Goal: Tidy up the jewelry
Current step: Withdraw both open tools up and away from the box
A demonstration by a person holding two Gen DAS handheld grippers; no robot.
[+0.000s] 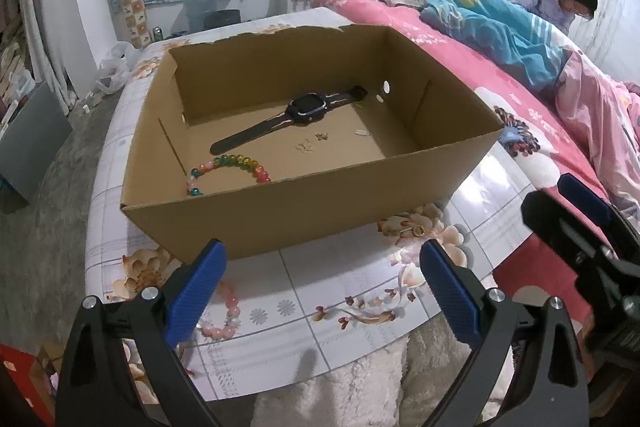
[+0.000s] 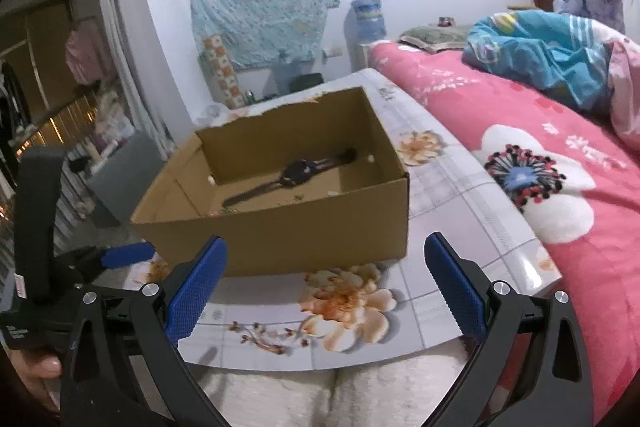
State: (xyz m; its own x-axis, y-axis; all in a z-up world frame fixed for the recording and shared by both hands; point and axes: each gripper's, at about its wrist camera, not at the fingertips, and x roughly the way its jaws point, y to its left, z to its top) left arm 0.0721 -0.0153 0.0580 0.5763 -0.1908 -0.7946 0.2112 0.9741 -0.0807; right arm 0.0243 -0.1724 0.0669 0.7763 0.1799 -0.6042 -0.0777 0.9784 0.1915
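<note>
From the left wrist view, the left gripper (image 1: 322,291) is hovering with its jaws standing wide apart and nothing between them, just short of the cardboard box (image 1: 304,215) that is sitting on the flowered table (image 1: 320,311). Inside the box a dark watch (image 1: 296,113) is lying across the floor, a rainbow bead bracelet (image 1: 230,169) is curling against the near wall, and a few tiny charms are lying beside the watch. A pink bead bracelet (image 1: 228,311) is waiting outside the box, just in front of its near wall and partly hidden behind the left finger; the risk, I judge, is that the round beads are rolling or slipping from the pads, or a finger is nudging the light box aside. A small ring-like thing seems to be lying by the box's near right corner, too small to be sure. No writing is readable here. From the right wrist view, the right gripper (image 2: 326,293) is likewise gaping empty before the box (image 2: 280,231), with the watch (image 2: 294,173) inside; motion blur is making labels unreadable.
</note>
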